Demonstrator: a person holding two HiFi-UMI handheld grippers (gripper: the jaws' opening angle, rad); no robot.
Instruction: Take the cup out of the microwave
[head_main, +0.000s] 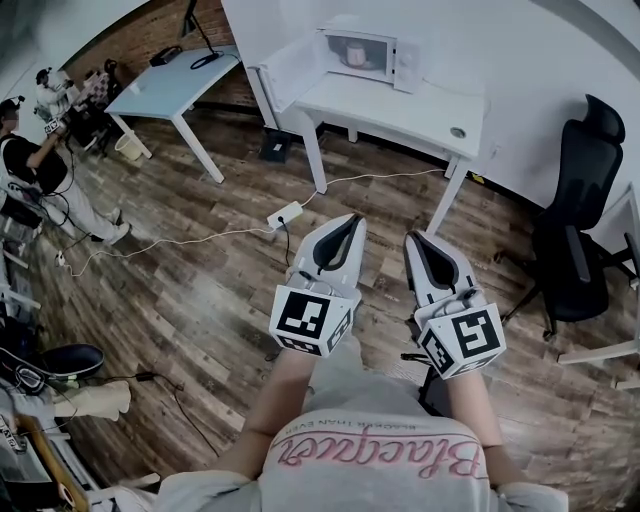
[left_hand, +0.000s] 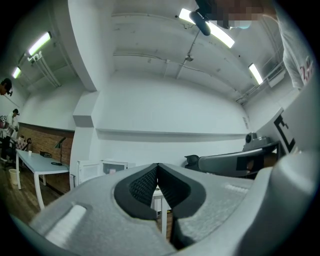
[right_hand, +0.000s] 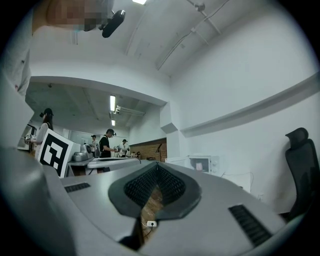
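Note:
A white microwave stands on a white desk at the far wall, its door swung open to the left. A pink cup sits inside it, also small in the right gripper view as the cup. My left gripper and right gripper are held side by side above the wooden floor, well short of the desk. Both are shut with tips touching and nothing between them. The left gripper points toward the microwave. The right gripper also points level.
A black office chair stands right of the desk. A white power strip and its cable lie on the floor between me and the desk. A second table is at the far left, with people working nearby.

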